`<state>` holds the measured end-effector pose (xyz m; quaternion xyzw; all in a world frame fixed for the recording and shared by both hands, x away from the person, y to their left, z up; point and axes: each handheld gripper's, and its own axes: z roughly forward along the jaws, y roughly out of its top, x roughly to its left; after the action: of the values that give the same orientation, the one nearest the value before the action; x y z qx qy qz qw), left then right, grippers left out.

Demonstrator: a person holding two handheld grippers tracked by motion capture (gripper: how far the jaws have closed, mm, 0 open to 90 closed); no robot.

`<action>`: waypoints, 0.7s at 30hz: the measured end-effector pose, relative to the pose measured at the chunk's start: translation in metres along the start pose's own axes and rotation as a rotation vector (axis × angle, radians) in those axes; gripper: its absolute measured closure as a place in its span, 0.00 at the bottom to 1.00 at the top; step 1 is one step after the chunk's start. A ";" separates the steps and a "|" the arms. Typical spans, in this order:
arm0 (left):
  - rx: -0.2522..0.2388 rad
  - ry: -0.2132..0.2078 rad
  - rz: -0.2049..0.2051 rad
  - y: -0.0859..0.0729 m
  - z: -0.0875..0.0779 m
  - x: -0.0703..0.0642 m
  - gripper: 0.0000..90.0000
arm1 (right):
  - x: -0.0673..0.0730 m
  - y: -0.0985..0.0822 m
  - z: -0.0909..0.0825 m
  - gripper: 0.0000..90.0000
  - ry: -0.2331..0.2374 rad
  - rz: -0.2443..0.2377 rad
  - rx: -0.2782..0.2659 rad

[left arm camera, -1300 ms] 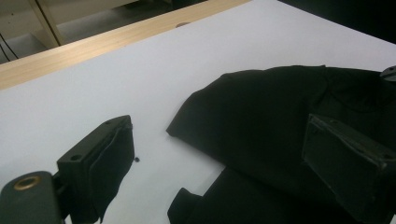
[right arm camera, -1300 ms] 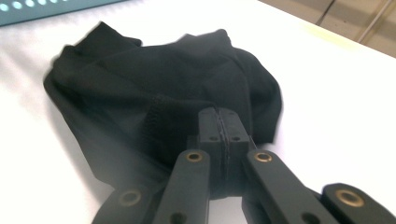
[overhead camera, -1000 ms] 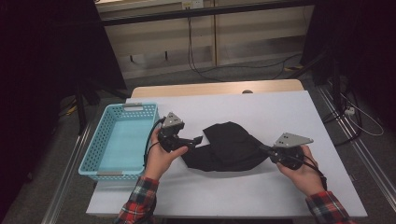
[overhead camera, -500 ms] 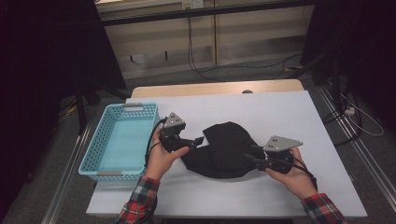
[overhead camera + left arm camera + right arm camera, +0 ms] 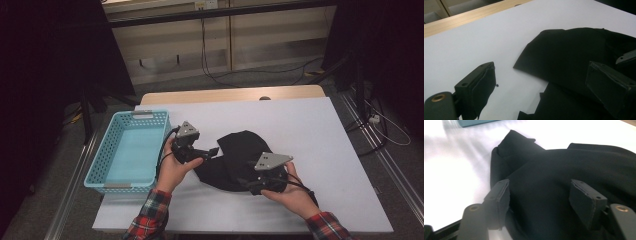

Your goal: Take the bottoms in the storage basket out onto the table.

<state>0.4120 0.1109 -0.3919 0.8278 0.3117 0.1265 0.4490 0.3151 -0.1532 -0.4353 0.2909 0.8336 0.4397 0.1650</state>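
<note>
Partly folded, the black fabric garment (image 5: 235, 160) is spread on the white counter (image 5: 310, 130), just right of the light-blue plastic basket (image 5: 127, 150). Both the left hand-held gripper (image 5: 212, 151) and the right hand-held gripper (image 5: 245, 182), whose jaws have just been opening, are held open over it; folding and stowing seem left undone.

Black cloth (image 5: 235, 160) lies folded, rumpled on white table; near front edge.
</note>
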 end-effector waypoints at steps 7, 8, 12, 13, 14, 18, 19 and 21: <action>0.002 -0.006 0.000 0.000 0.001 -0.001 0.10 | 0.001 -0.002 0.012 0.28 -0.012 -0.021 0.031; 0.000 -0.006 0.000 0.000 0.001 -0.001 0.10 | 0.001 -0.003 0.013 0.28 -0.018 -0.024 0.035; -0.001 -0.004 0.000 0.000 0.000 0.000 0.10 | 0.001 -0.004 0.015 0.36 -0.034 -0.038 0.053; -0.001 -0.005 -0.003 -0.001 0.000 0.000 0.10 | 0.001 -0.004 0.015 0.40 -0.037 -0.044 0.060; -0.002 -0.006 -0.006 -0.001 0.000 0.000 0.10 | 0.001 -0.005 0.015 0.44 -0.038 -0.047 0.071; 0.000 -0.007 -0.007 -0.001 0.001 -0.001 0.10 | -0.002 -0.005 0.013 0.57 -0.046 -0.031 0.074; 0.002 -0.007 -0.005 -0.001 0.001 -0.001 0.10 | -0.003 -0.006 0.012 0.59 -0.044 -0.035 0.074; 0.003 -0.003 0.000 -0.001 0.001 -0.001 0.10 | -0.003 -0.006 0.011 0.68 -0.050 -0.040 0.076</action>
<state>0.4118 0.1102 -0.3930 0.8286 0.3112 0.1248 0.4483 0.3215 -0.1511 -0.4462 0.2910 0.8510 0.3969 0.1832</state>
